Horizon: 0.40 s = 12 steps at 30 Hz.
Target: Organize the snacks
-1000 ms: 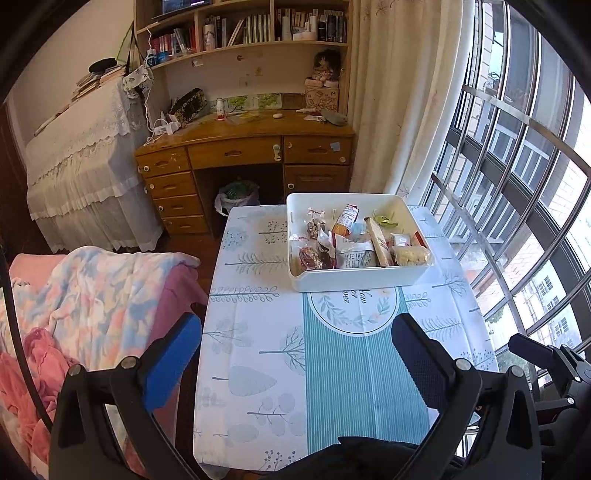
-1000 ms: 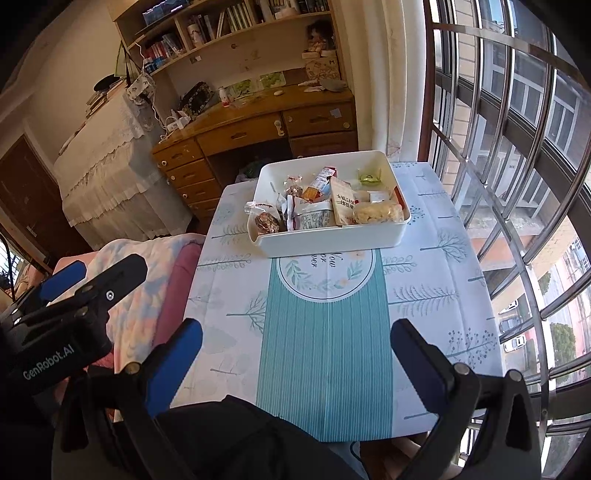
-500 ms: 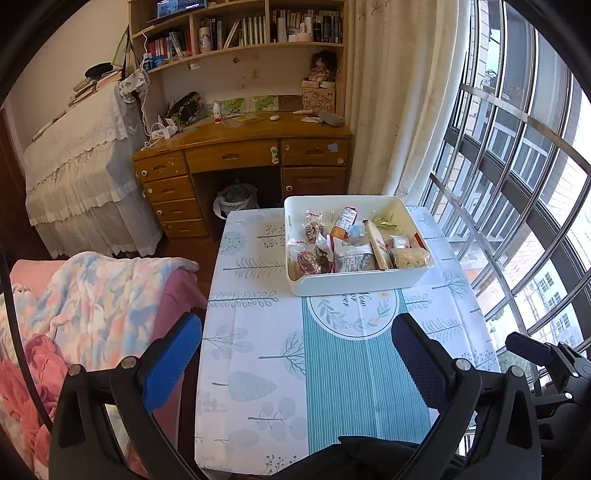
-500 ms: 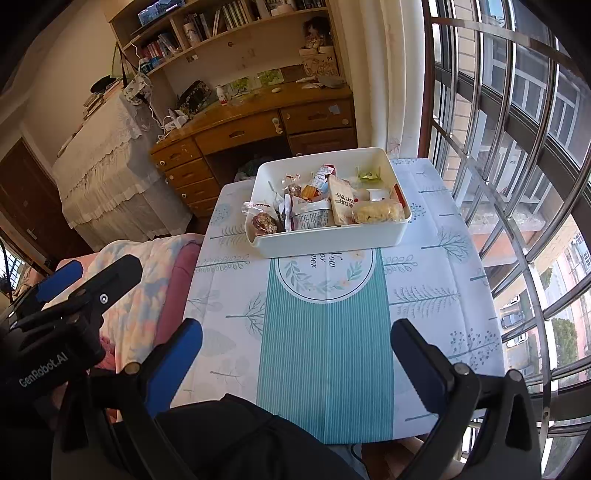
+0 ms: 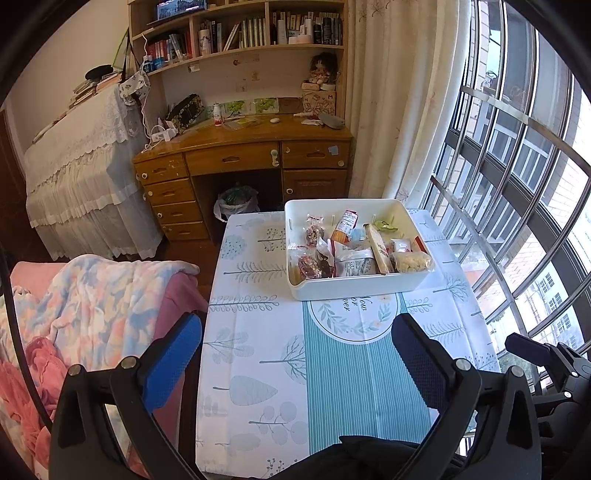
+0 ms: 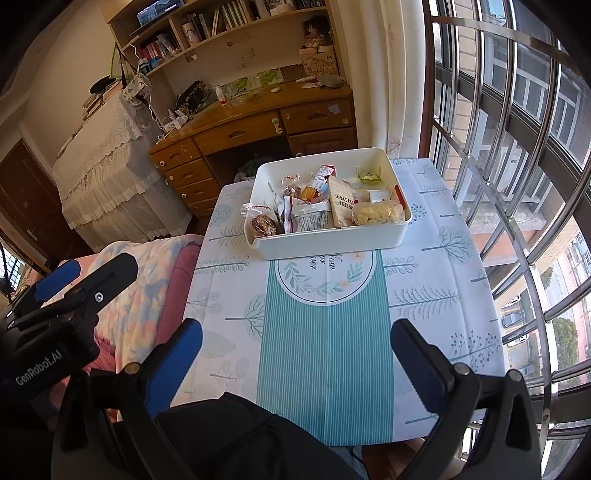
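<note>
Heads up: both your left gripper (image 5: 295,354) and right gripper (image 6: 295,347) are spread wide with nothing in them, hanging over the near end of the table (image 6: 436,302). The snacks (image 6: 325,210) are packed tight in the white bin (image 6: 332,240) at the far end. Grab 1 carelessly and you'll probably drag its neighbours out, or shove the bin.

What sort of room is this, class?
Most likely a bedroom or study in a home: a wooden desk under bookshelves, a blanket on soft furniture, and a snack bin on a small table.
</note>
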Available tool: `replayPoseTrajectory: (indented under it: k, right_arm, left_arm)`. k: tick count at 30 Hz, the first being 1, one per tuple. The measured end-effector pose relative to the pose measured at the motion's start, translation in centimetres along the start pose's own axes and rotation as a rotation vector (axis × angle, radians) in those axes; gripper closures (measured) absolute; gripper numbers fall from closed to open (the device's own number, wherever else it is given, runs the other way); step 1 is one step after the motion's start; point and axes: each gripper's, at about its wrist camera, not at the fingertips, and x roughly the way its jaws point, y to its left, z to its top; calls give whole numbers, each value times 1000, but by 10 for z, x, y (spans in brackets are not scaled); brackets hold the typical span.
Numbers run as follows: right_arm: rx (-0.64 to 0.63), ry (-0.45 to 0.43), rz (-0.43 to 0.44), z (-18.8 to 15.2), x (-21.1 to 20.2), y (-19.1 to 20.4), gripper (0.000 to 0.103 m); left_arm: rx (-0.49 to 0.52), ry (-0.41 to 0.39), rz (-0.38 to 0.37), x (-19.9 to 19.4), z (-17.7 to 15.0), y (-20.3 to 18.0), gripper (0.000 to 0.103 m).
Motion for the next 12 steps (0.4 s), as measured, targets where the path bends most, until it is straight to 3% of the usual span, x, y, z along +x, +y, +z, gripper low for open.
replayPoseTrajectory:
  k: [12]
  right_arm:
    - [2,2,-1,2,0,-1,0]
  left_arm:
    - [4,-1,-4,3,8,-1,1]
